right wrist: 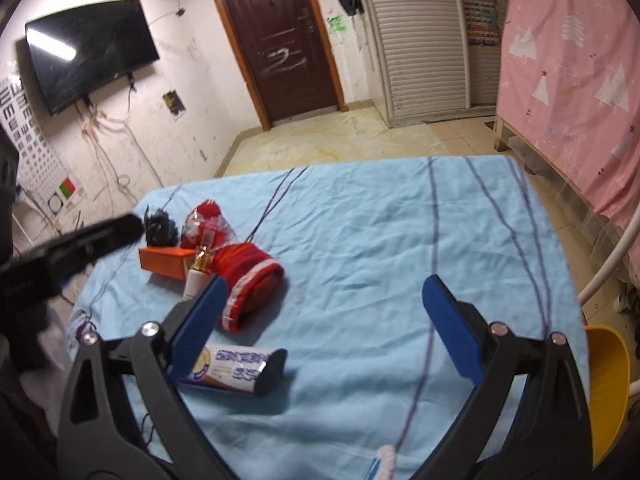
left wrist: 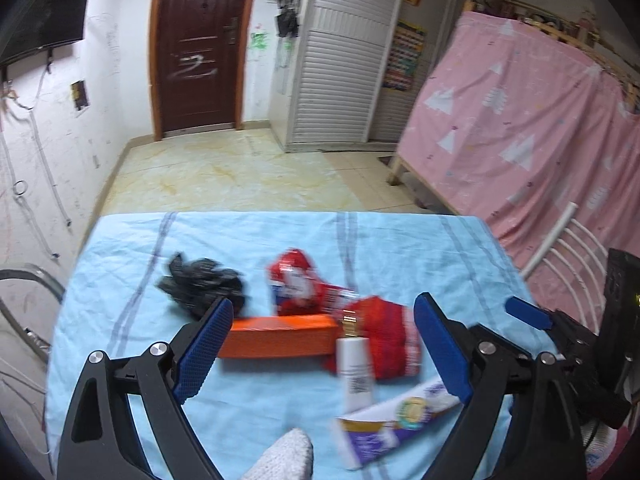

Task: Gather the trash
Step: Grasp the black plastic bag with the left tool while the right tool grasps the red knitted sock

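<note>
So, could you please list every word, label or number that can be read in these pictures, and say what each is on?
Eye chart on the wall: rows of "E" symbols, readable only as that shape.
Toothpaste tube: blue characters, too blurred to read.
White bottle: a barcode label, too small to read.
Red snack wrapper: print blurred.
Colourful poster: grid too small to read.
Door: a white scrawl, not clear text.

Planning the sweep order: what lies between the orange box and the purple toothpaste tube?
The white tube with the gold cap lies between the orange box and the purple toothpaste tube, seen in the left wrist view.
</note>
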Tool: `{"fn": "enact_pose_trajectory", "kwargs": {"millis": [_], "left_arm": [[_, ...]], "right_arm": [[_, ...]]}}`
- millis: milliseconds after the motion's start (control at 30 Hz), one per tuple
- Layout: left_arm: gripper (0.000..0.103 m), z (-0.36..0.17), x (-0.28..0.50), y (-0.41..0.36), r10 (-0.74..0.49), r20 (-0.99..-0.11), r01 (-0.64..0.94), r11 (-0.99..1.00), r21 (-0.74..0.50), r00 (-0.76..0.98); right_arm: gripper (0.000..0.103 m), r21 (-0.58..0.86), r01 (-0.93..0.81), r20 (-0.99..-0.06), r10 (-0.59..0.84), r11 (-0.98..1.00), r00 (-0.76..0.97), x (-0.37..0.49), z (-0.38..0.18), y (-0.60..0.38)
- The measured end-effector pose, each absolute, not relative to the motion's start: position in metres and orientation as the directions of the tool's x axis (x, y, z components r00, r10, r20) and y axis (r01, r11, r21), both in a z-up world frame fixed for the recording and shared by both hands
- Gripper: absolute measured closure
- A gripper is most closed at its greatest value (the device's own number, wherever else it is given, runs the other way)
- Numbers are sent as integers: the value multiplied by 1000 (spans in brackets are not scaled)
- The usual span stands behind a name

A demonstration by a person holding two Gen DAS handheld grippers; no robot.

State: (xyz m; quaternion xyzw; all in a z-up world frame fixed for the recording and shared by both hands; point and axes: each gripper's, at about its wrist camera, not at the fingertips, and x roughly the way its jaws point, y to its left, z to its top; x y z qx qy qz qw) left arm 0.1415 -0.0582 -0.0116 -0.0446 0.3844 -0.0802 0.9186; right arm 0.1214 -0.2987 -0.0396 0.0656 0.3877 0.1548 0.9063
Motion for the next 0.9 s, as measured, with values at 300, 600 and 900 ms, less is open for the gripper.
{"fn": "enact_pose_trajectory", "kwargs": {"millis": [300,600,900], "left_arm": [[20,-22,172,-8,-84,-740,11,995,-103,667],[20,-51,202,13,-63,-803,-45,993,-110,592],[20,-69,216,8,-75,-822,-16,995,-102,564]], "right_arm": [[9,221,-313,-717,371,924,590,134,-50,-264],[9,216,-326,-763,367,920,532,151,-62,-253],[9,154,-380,-798,341,912,497,162,-67,-232]]}}
